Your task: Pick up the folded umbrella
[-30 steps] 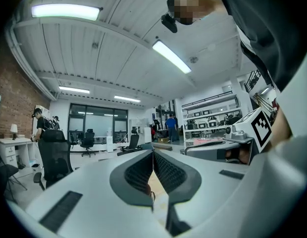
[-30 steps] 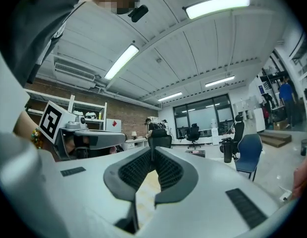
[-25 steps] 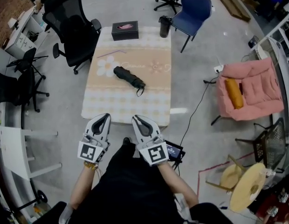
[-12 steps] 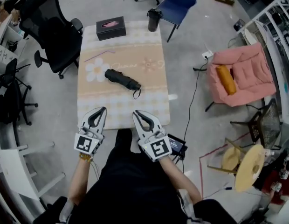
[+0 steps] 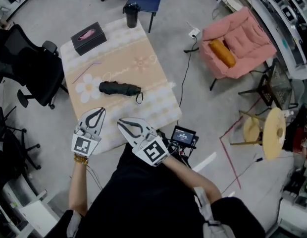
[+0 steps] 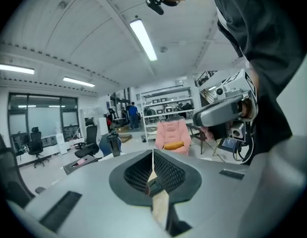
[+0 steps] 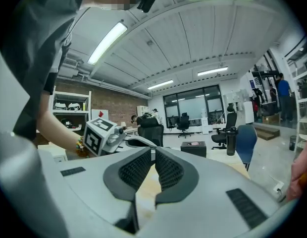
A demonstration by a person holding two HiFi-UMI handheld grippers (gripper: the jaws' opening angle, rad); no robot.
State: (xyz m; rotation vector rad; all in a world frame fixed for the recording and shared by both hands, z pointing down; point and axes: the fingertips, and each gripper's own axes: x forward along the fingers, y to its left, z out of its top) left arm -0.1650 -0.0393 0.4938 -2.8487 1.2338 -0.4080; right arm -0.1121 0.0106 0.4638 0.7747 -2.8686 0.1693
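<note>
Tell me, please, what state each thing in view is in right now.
folded umbrella: folded shut, lying flat on the table, untouched.
left hand-held gripper: shut, empty, over the table's near edge.
right hand-held gripper: shut, empty, beside the left one.
black box: resting on a far corner.
dark bottle: upright at the other far corner.

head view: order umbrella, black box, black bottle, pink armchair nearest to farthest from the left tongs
1. umbrella, middle of the table, just ahead of the left tongs
2. black box, far left corner
3. black bottle, far right corner
4. pink armchair, on the floor, far right
</note>
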